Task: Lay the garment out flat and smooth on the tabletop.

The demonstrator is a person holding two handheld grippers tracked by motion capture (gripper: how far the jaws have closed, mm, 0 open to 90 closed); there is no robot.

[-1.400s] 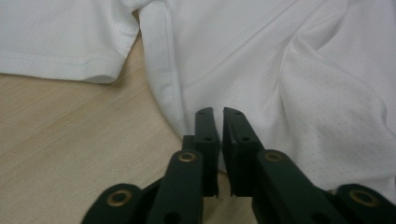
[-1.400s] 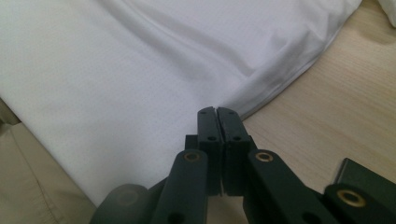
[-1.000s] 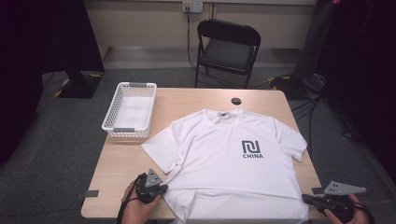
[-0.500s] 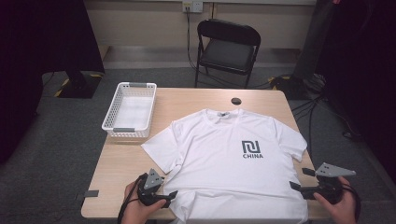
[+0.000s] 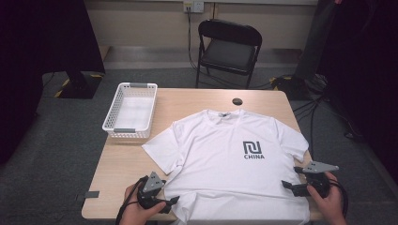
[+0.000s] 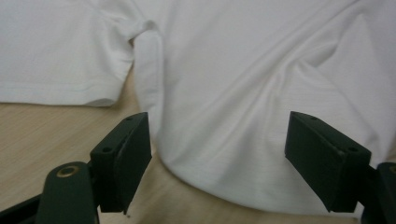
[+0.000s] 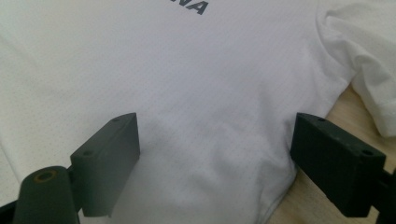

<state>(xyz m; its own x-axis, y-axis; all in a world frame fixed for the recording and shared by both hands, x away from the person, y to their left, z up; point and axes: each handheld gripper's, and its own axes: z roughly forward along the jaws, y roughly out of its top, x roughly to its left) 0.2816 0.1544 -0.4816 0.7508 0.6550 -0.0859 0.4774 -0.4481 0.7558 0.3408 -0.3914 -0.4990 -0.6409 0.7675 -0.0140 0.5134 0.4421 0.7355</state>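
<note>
A: The white short-sleeved T-shirt with a dark printed logo [image 5: 225,159] lies flat, chest up, on the pale wooden table [image 5: 197,101], collar away from the person, hem at the near edge.

B: And the left gripper [image 5: 170,202] sits at the near left corner of that hem. Its jaws have just been opening and now stand wide, with cloth lying between them in the left gripper view [image 6: 233,154] but nothing pinched.

A: Same on the other side. The right gripper [image 5: 292,183] is at the shirt's right edge, below the sleeve, jaws just opened and spread wide over the fabric [image 7: 219,140], pads clear of it.

B: So I'd call this lining up a two-handed pinch. To do it well, each lower jaw should slide under the edge so that both layers are caught, not just the top one.

A: Agreed, and take matching spots left and right, or the fold will come out crooked.

B: The white slatted plastic basket [image 5: 130,112] waits at the far left of the table, well apart from the shirt.

A: Keep the cloth taut between the hands when lifting.
</note>
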